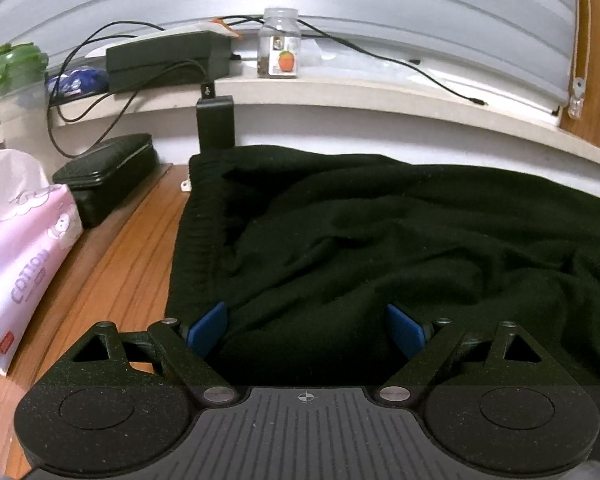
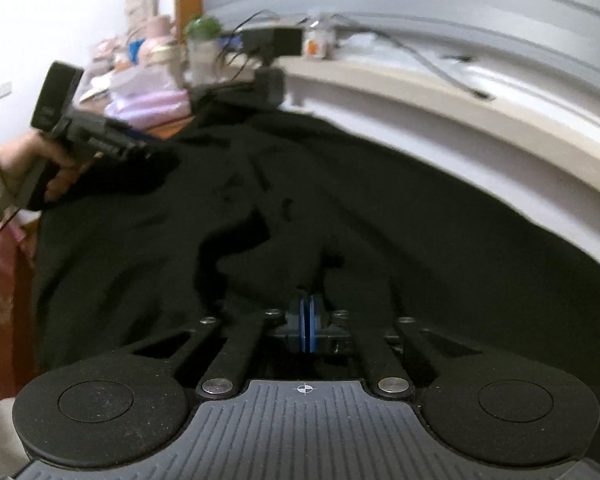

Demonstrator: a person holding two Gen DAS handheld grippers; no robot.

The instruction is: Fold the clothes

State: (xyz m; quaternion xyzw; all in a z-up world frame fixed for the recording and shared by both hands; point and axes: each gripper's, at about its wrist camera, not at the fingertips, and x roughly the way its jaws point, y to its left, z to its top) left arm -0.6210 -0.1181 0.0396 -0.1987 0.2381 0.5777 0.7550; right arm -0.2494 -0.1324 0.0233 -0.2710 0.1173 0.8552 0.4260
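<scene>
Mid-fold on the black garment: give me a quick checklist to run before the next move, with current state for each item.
1. Right claw gripping cloth: ok, blue pads closed together with the black garment gathered at them.
2. Left claw gripping cloth: not ok, pads spread wide with fabric lying between them, nothing pinched.
3. Left claw placed at a hem: ok, it sits near the ribbed edge.
4. Garment flat: not ok, wrinkles and bunched folds across the middle.
5. Clutter clear of the fold path: cannot tell; the tissue pack and black case sit close to the garment's left edge.
6. Fabric layers caught by the right claw: cannot tell, view is blurred.
</scene>
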